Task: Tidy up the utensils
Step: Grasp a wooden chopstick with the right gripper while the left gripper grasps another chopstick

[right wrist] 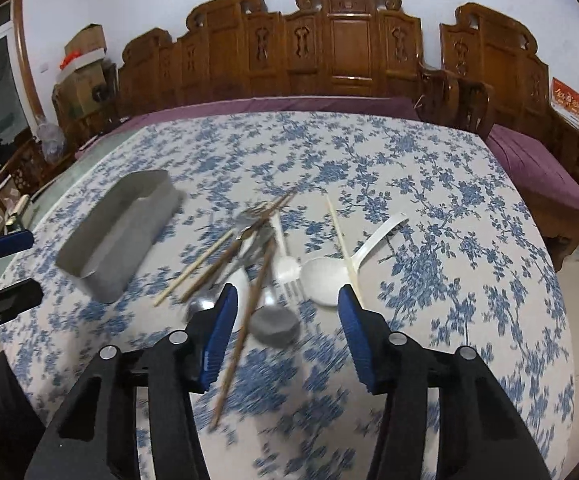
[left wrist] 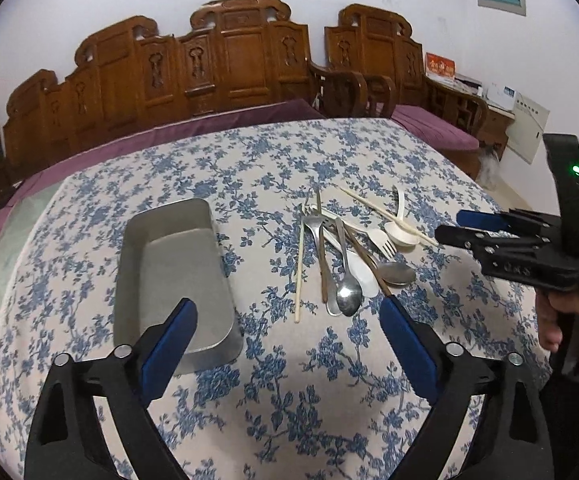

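An empty grey metal tray (left wrist: 177, 264) lies on the blue floral tablecloth. To its right is a loose pile of utensils: metal spoons (left wrist: 349, 296), a metal fork (left wrist: 313, 224), a white plastic fork (left wrist: 381, 240), a white plastic spoon (left wrist: 399, 232) and pale chopsticks (left wrist: 299, 272). My left gripper (left wrist: 287, 308) hangs open and empty over the cloth in front of the pile. My right gripper (right wrist: 287, 296) is partly open above the pile's near end. A brown chopstick (right wrist: 245, 320) and a metal spoon bowl (right wrist: 275, 326) show between its fingers, with no pad pressing on them.
A carved wooden bench (left wrist: 229, 64) with purple cushions runs behind the table. The tablecloth's edge (right wrist: 561, 280) drops off at the right. A hand (left wrist: 569, 320) holds the right gripper's handle. Cardboard boxes (right wrist: 85, 56) stand at the far left.
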`<state>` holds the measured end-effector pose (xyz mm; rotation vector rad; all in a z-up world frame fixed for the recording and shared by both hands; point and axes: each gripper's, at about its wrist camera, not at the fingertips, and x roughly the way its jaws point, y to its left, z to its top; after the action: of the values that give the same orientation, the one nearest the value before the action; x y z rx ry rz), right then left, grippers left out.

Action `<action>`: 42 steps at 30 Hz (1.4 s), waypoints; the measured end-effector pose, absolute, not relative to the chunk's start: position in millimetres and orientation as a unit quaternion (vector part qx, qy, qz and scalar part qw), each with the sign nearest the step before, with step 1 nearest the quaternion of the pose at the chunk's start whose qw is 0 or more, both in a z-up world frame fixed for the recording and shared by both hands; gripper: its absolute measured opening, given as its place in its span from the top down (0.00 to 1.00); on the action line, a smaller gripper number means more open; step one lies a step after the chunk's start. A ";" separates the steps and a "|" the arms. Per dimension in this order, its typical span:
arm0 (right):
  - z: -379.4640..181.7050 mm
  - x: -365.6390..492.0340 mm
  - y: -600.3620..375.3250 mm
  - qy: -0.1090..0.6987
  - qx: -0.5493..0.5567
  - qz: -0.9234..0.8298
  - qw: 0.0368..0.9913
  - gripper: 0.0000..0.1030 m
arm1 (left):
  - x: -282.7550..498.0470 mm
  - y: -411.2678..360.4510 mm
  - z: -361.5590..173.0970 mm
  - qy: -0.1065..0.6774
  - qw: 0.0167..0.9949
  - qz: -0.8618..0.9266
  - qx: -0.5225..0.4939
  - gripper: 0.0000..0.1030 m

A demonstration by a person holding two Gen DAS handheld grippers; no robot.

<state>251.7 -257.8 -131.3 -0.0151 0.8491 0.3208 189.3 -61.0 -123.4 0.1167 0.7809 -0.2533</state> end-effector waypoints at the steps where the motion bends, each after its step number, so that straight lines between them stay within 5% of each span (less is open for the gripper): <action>1: -134.1 258.7 -259.8 0.412 -0.008 0.155 0.898 0.49 | 194.8 -62.4 -126.2 0.384 0.913 -0.124 0.056 0.18; 23: -209.7 345.3 -290.1 0.508 -0.003 0.162 0.846 0.93 | 272.6 -98.9 -171.9 0.442 0.885 -0.124 0.081 0.33; 42: -156.9 328.1 -290.3 0.439 0.010 0.187 0.879 0.94 | 342.4 -117.2 -211.9 0.499 0.849 -0.119 0.126 0.74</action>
<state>328.1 -290.3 -156.9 0.0205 0.9161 0.3891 342.4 -117.2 -211.9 0.2656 1.0516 -0.2505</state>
